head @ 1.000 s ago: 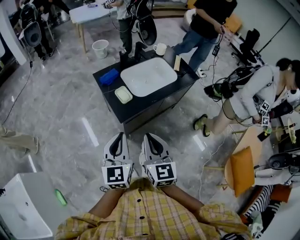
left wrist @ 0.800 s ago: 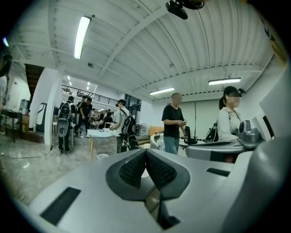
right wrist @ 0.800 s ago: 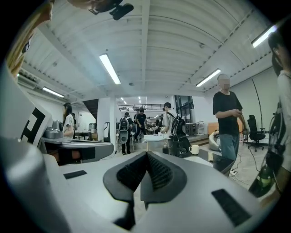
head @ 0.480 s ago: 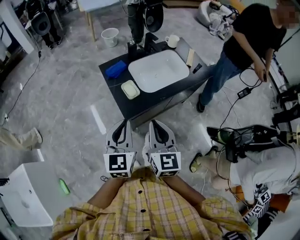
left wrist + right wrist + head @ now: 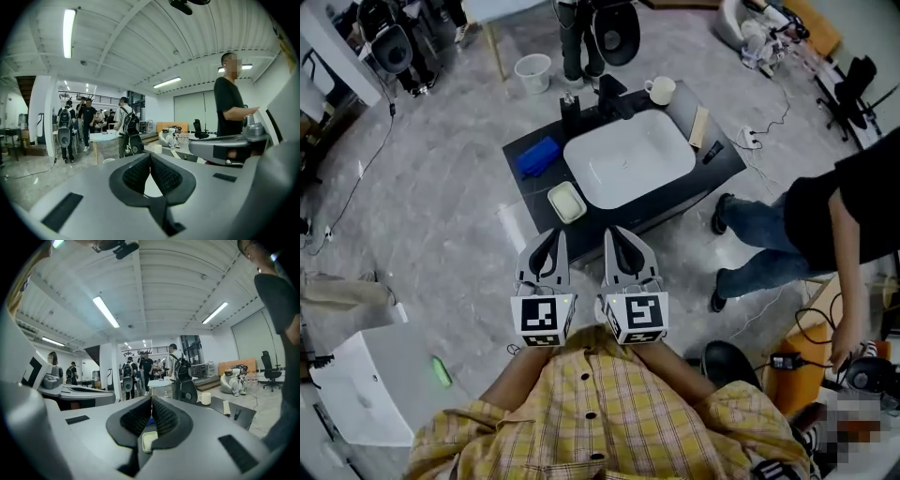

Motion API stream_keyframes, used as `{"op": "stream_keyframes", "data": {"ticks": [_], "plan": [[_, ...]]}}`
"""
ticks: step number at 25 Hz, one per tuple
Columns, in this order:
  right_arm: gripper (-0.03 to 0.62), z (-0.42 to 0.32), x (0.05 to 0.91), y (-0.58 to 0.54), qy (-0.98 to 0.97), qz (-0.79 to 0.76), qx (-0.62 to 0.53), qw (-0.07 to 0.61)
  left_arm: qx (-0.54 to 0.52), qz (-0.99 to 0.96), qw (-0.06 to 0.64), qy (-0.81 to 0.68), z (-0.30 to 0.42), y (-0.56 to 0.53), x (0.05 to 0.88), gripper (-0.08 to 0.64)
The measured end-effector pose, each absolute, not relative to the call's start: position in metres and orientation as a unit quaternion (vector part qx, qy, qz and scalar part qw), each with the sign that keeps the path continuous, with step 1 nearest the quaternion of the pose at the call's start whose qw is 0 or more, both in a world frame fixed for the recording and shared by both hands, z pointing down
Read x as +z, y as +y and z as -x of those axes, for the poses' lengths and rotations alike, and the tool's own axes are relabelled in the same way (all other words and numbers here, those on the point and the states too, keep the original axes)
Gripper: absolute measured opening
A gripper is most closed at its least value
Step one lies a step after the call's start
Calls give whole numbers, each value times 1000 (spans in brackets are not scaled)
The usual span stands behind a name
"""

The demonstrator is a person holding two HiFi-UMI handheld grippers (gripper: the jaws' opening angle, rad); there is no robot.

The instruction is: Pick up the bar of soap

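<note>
The pale bar of soap [image 5: 566, 202] lies in a small dish at the front left corner of a black counter [image 5: 717, 164], beside a white basin [image 5: 628, 159]. Both grippers are held side by side just short of that counter. My left gripper [image 5: 546, 242] is shut with nothing in it, its pads [image 5: 161, 174] touching. My right gripper [image 5: 622, 238] is shut too and holds nothing. In the right gripper view the soap [image 5: 149, 440] shows low down, just below the meeting pads [image 5: 164, 418].
A blue cloth [image 5: 538, 157], a black tap [image 5: 609, 94] and a white mug [image 5: 659, 90] are on the counter. A person in black [image 5: 853, 216] stands close at its right. A white bucket [image 5: 532, 70] is behind it, a white box [image 5: 366, 384] at the lower left.
The counter has come closer beneath the two grippers. The person in black has walked from the counter's far side to its right. Both grippers stay shut.
</note>
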State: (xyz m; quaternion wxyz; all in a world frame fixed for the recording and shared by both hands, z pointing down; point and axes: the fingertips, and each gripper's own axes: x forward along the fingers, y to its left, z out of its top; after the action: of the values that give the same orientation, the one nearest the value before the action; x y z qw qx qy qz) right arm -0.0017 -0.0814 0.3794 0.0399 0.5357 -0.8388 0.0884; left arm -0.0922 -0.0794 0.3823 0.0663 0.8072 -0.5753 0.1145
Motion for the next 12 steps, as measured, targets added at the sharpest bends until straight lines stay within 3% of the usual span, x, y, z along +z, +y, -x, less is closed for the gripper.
{"op": "stream_keyframes", "data": {"ticks": [12], "plan": [[18, -23, 390, -184, -854, -507, 110, 39, 161, -787, 65, -592, 74, -182, 396, 12]]}}
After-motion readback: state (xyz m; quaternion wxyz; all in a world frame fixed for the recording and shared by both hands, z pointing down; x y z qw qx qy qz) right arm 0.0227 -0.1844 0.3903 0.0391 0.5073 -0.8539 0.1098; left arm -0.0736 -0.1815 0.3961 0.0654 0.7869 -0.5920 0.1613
